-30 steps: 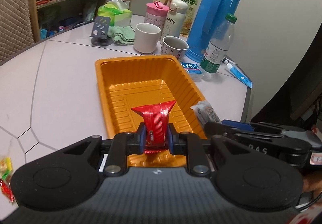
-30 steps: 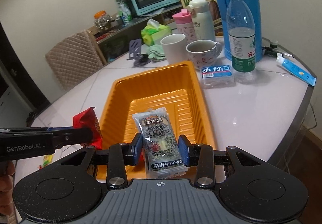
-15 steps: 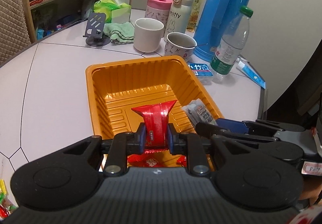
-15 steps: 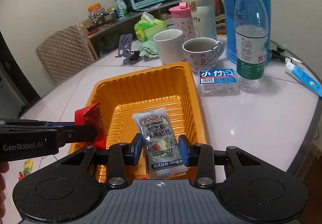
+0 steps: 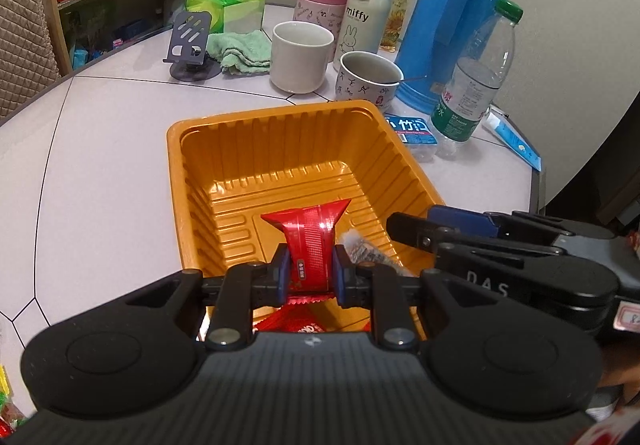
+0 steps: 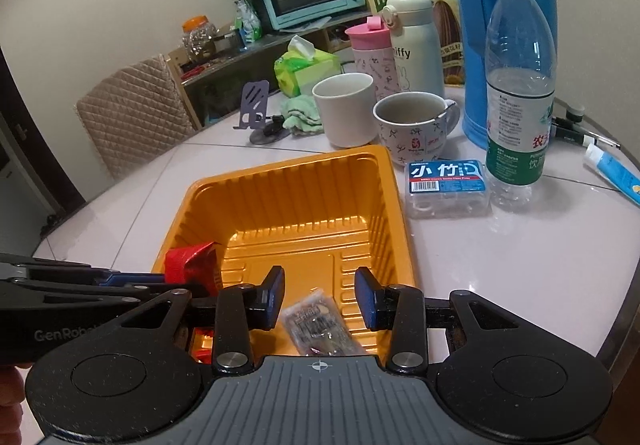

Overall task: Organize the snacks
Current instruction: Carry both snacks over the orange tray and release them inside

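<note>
An orange plastic tray (image 5: 176,173) (image 6: 396,201) sits on the pale table. My left gripper (image 5: 308,269) is shut on a red snack packet (image 5: 312,233) and holds it over the tray's near end; the packet also shows in the right wrist view (image 6: 188,265). My right gripper (image 6: 320,295) is open above the tray's near end. A clear nut packet (image 6: 316,321) lies in the tray just below its fingers; it also shows in the left wrist view (image 5: 364,249). More red packets (image 5: 296,323) lie in the tray under my left gripper.
Behind the tray stand a white mug (image 6: 344,109), a patterned cup (image 6: 416,129), a blue thermos (image 5: 456,17), a water bottle (image 6: 520,85) and a small blue-labelled box (image 6: 446,185). Loose sweets (image 5: 6,401) lie at the table's left edge.
My right gripper opened and let the nut packet drop into the tray. Both grippers moved forward over the tray; the left still holds the red packet.
</note>
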A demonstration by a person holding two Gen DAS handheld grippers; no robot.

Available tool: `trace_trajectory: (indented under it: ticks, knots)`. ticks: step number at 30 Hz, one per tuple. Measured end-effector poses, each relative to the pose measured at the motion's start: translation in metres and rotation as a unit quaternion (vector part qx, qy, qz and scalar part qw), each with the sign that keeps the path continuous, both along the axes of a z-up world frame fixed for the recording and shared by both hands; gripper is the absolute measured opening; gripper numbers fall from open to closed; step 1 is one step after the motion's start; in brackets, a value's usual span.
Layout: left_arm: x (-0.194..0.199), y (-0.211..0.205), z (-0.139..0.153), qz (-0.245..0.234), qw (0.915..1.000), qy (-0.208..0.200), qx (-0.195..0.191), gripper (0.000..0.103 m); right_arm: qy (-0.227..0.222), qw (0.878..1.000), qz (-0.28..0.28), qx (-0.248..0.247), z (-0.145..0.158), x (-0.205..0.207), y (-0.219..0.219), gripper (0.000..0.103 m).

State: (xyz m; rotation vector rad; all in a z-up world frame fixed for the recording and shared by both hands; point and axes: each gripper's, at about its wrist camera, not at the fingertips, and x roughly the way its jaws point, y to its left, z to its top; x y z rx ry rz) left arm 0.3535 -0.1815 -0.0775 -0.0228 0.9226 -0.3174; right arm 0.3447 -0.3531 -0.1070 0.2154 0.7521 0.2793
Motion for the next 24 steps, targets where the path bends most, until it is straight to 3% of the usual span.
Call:
trace_trajectory:
  ticks: [12, 16, 22, 24]
  knots:
    - [0.009, -0.005, -0.003, 0.003, 0.9999, 0.008, -0.008, 0.021, 0.013, 1.000, -0.015, 0.007, 0.004, -0.006, -0.012, 0.039]
    - [0.008, -0.005, 0.001, 0.007, 0.9999, -0.004, -0.007, 0.034, 0.013, 1.000, -0.021, 0.012, 0.007, -0.008, -0.013, 0.039]
    - [0.001, 0.005, 0.007, 0.014, 0.9998, -0.001, -0.013, 0.038, 0.021, 0.999, -0.017, 0.017, 0.012, -0.014, -0.011, 0.040]
    - [-0.003, 0.009, 0.009, 0.015, 0.9998, 0.000, -0.014, 0.041, 0.024, 0.999, -0.015, 0.017, 0.012, -0.017, -0.009, 0.045]
